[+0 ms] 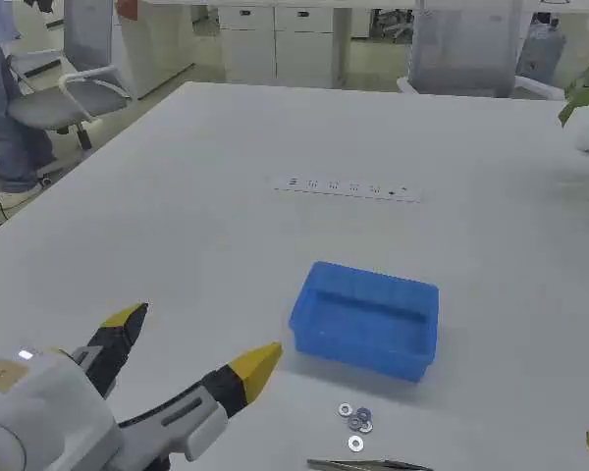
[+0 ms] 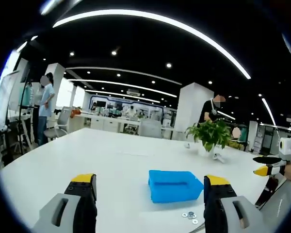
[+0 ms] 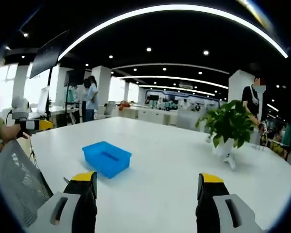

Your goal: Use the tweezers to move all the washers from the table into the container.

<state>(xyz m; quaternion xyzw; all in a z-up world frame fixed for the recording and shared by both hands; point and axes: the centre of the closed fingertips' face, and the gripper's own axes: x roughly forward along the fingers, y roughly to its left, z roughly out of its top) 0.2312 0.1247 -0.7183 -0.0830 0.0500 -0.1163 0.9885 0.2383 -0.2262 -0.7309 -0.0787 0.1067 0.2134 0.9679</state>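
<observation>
The container [image 1: 365, 319] is solid bright blue, unpatterned; at its six o'clock the washers [image 1: 355, 424] are silvery, one among them tinted bluish; the tweezers [image 1: 368, 465], at six o'clock of the washers, are dark metallic grey; the table [image 1: 226, 196] is plain off-white; the left gripper [image 1: 196, 336], at eight o'clock of the container, has yellow tips on black jaws and a pale grey body; the right gripper [image 3: 148, 177] wears the same yellow over black, grey behind; the plant [image 3: 228, 121] is leafy green in a white pot; the socket strip [image 1: 348, 188], at twelve o'clock of the container, is white with small dark marks; the chair [image 1: 39, 106], at ten o'clock, is grey.
</observation>
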